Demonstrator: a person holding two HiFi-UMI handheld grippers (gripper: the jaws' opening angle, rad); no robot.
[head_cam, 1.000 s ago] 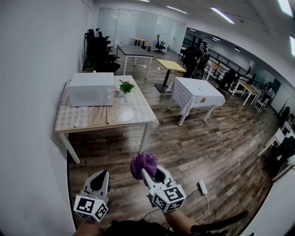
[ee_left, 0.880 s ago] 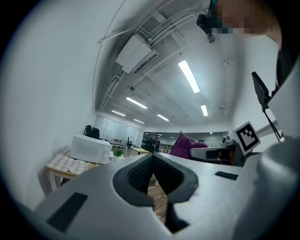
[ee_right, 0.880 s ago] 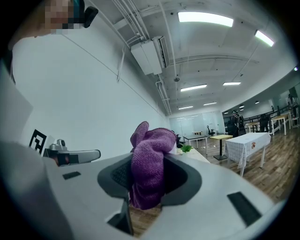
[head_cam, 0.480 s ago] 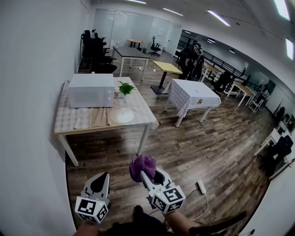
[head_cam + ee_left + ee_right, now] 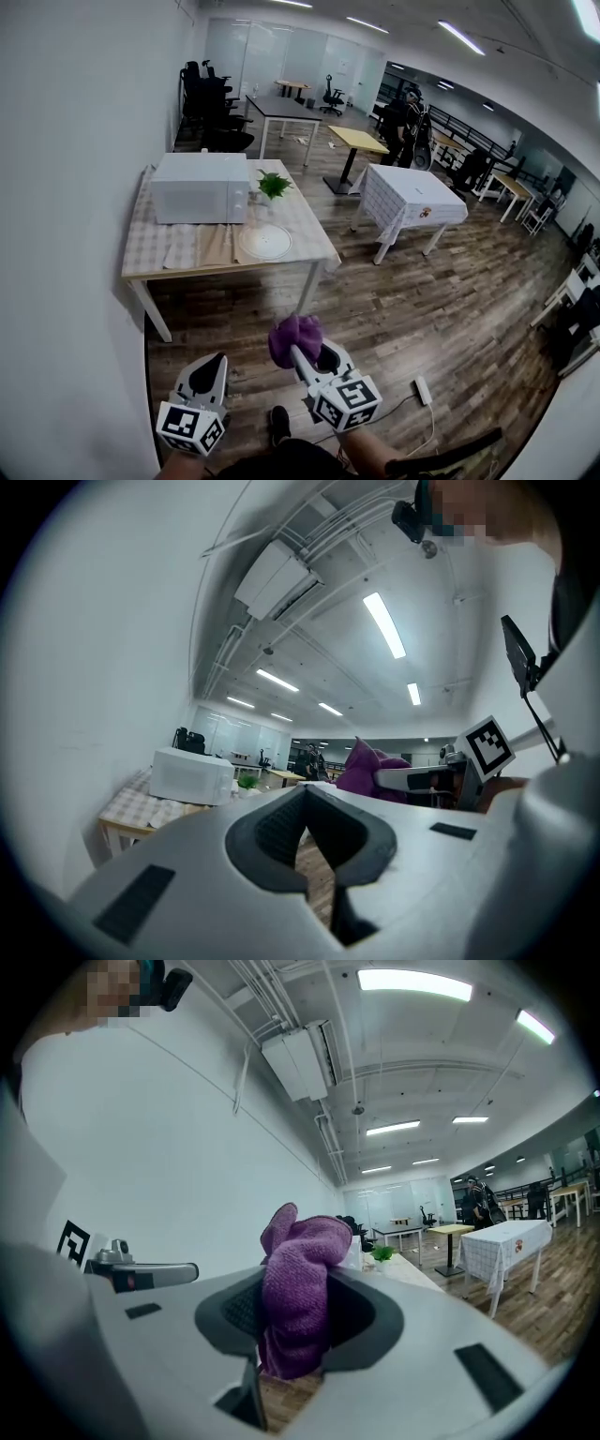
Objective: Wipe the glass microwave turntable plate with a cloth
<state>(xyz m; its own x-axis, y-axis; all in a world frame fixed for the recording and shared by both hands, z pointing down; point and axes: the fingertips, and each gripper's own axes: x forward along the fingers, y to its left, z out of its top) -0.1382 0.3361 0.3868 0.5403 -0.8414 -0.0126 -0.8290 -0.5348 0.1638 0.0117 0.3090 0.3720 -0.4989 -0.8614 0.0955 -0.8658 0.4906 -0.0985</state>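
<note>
Well ahead at 11 o'clock, a checked-cloth table (image 5: 141, 251) stands against the white wall of an open office with wood-plank flooring (image 5: 431, 300). The round, clear glass turntable plate (image 5: 265, 242) lies flat there before a boxy white microwave (image 5: 200, 187). The right gripper (image 5: 296, 351) pinches a fuzzy purple cloth (image 5: 295, 334); the left gripper (image 5: 216, 359) is closed, empty.

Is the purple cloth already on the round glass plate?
No, the right gripper holds the purple cloth away from the round glass plate.
</note>
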